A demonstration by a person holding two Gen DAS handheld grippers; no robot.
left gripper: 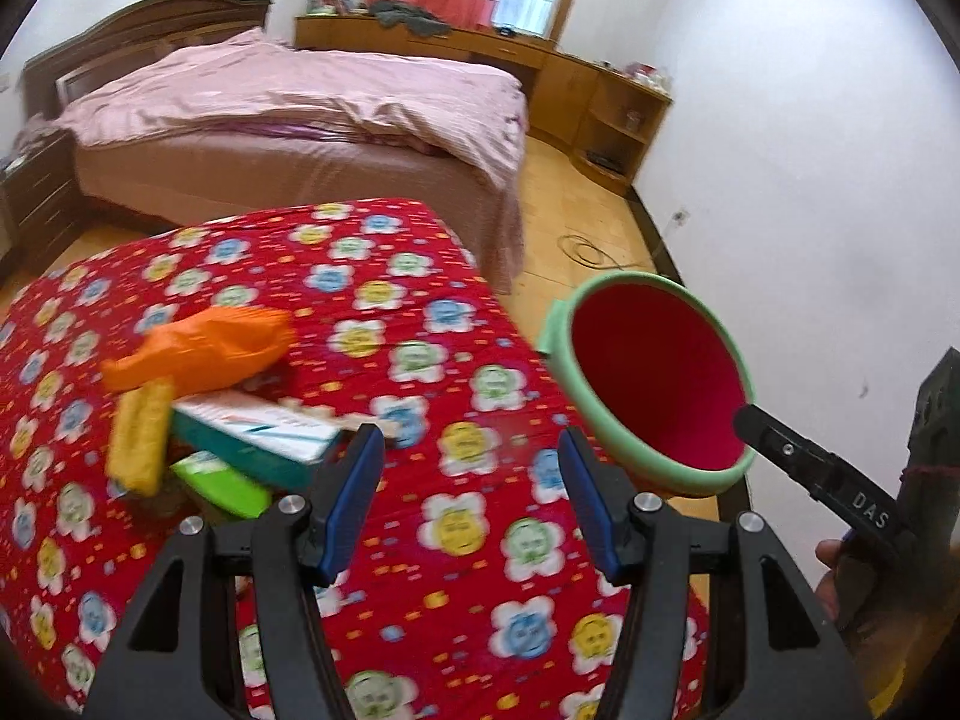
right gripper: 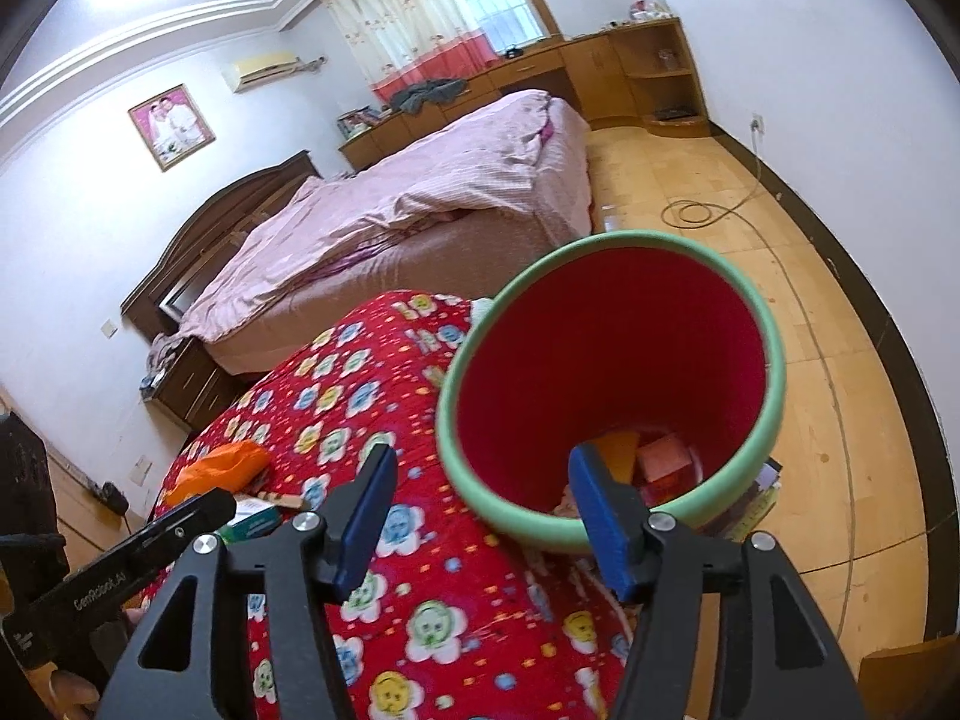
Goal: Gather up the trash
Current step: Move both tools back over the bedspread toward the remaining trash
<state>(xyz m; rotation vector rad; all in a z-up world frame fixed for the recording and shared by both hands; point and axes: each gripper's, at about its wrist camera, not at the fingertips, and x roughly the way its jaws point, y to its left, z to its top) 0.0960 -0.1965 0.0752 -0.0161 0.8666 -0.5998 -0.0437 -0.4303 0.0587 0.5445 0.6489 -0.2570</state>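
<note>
the left hand-held gripper (left gripper: 473, 483) is hanging over the tabletop (left gripper: 456, 372), which is wearing a red cloth with little flower faces. its two blue fingers (left gripper: 354, 498) are standing apart, and only the red cloth is showing between them. nothing is being pinched.

the trash is lying in a small pile on the tabletop, to the left of those fingers. an orange bag (left gripper: 204, 351) is sitting on top. a yellow packet (left gripper: 139, 441) is leaning in front of it. a white and teal box (left gripper: 258, 429) is lying beside the yellow packet, and a green packet (left gripper: 225, 483) is peeking out from under the box. the pile is looking blurry, so the small words on it are too hard to read.

the bin (right gripper: 606, 384) is green outside and red inside. it is sitting at the right edge of the tabletop and tipping its mouth toward the cameras. some trash is already lying in the bottom: an orange piece (right gripper: 618, 450) and a pink box (right gripper: 663, 459).

the right hand-held gripper (right gripper: 483, 516) is pointing at the bin. its fingers are spread apart too and are holding nothing. one blue finger (right gripper: 597, 516) is showing in front of the near rim of the bin, and the other is showing over the red cloth. i cannot tell if the finger is touching the rim.

a bed (left gripper: 288, 108) with a pink cover is standing behind the tabletop.
</note>
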